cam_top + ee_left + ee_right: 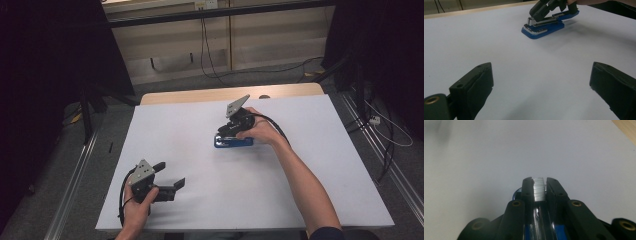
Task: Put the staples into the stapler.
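- Two grippers work the white table [310, 200]; the left gripper [170, 176] rests near the person's edge, jaws spread wide with nothing between them, well apart from the blue stapler [233, 142].
- At mid-table the stapler lies flat, its long axis running left to right across the high view.
- Over it, the right gripper [231, 131] is the nearer one, its jaws clenched on the stapler's metal top arm along its length.

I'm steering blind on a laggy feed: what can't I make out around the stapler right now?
- Blue metal-topped stapler: rear hidden by the right claw and hand, high view.
- Its base: covered by the claw's jaws, right gripper view.
- Left claw: jaw bases cut off by the left gripper view's bottom edge.
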